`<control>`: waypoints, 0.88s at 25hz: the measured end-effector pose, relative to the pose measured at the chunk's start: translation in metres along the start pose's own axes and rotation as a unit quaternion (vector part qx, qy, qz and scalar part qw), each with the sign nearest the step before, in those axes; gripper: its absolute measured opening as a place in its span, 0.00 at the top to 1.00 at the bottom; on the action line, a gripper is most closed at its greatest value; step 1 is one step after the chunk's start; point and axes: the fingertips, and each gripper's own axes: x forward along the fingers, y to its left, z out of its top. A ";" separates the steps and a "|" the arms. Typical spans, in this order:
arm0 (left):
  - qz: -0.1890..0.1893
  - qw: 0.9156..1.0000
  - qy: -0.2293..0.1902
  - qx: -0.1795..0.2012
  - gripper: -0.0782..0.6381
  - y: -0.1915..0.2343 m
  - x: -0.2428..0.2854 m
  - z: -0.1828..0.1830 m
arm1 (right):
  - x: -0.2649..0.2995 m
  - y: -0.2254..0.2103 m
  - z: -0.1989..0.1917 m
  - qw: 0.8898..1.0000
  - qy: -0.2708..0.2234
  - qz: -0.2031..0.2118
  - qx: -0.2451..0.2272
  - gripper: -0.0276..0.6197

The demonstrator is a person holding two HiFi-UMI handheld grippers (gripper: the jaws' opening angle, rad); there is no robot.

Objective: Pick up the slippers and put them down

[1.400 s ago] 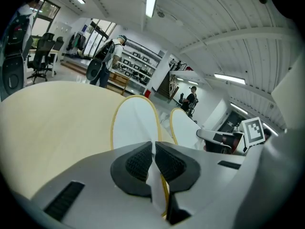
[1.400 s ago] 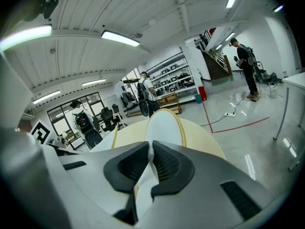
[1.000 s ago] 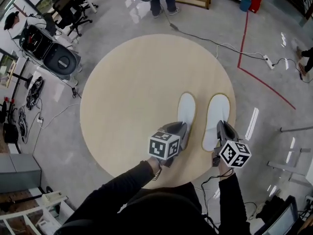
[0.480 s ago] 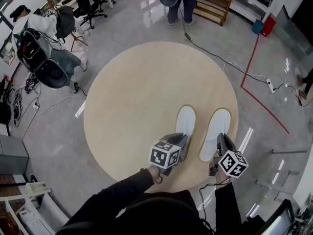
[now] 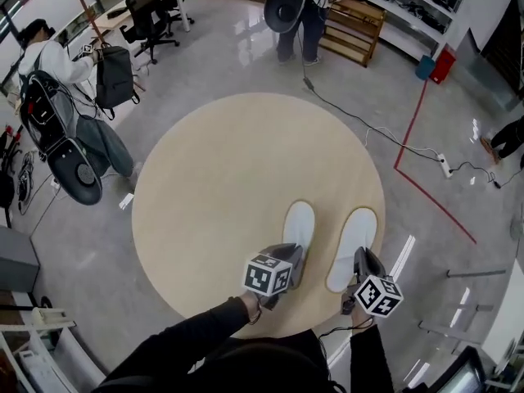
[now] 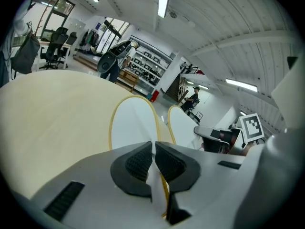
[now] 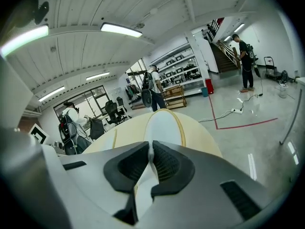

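Observation:
Two white slippers with tan rims lie side by side on the right half of a round beige table (image 5: 213, 187). My left gripper (image 5: 291, 257) is shut on the heel edge of the left slipper (image 5: 298, 222). The right gripper (image 5: 358, 257) is shut on the heel edge of the right slipper (image 5: 354, 234). In the left gripper view the left gripper (image 6: 153, 147) pinches the left slipper (image 6: 132, 125), with the right slipper (image 6: 183, 127) beside it. In the right gripper view the right gripper (image 7: 150, 149) clamps the right slipper (image 7: 164, 122). I cannot tell whether the soles touch the table.
A person with a round pack (image 5: 296, 6) stands beyond the table, by wooden steps (image 5: 352, 23). Another person (image 5: 49, 97) and office chairs (image 5: 151, 6) are at the left. A cable and power strip (image 5: 444, 164) and a red floor line (image 5: 434, 203) lie to the right.
The head view has swung, so the table sits lower in the picture. Both grippers keep their hold, and the slippers seem drawn slightly toward the near edge.

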 end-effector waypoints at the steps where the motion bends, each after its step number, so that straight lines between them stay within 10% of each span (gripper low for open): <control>1: 0.009 1.000 0.002 -0.001 0.84 -0.002 0.007 -0.001 | 0.004 -0.007 -0.001 1.000 0.005 0.006 0.002 0.90; 22: 0.089 0.994 0.048 -0.040 0.84 -0.057 0.160 -0.024 | 0.070 -0.124 -0.013 0.990 0.106 0.093 -0.005 0.90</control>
